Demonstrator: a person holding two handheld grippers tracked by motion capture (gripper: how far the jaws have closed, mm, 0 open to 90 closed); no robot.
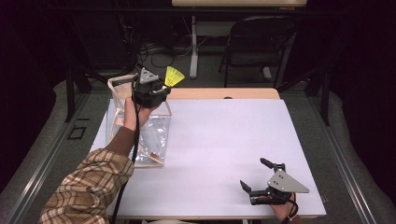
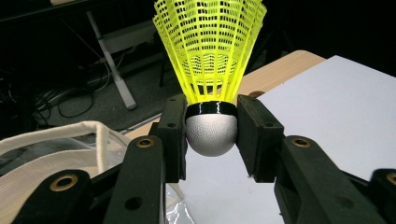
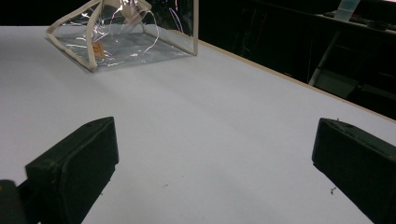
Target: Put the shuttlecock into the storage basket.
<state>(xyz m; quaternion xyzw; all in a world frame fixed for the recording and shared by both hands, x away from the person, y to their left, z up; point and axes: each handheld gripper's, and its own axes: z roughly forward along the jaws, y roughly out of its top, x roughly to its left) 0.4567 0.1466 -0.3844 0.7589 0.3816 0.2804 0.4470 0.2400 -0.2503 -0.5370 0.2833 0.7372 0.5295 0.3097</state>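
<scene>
Shuttlecock being clamped at its cork by my left gripper above the clear bag, my right gripper resting spread apart on the table.

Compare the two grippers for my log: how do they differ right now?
The left gripper is shut on the yellow shuttlecock; the right gripper is open and holds nothing. The left is raised above the clear bag; the right sits low over the white table. Both have black jaws.

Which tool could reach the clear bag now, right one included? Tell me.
Probably yes for the right tool: its jaws stand open and bare white table lies between it and the clear bag. The left tool is nearer but holds the shuttlecock.
</scene>
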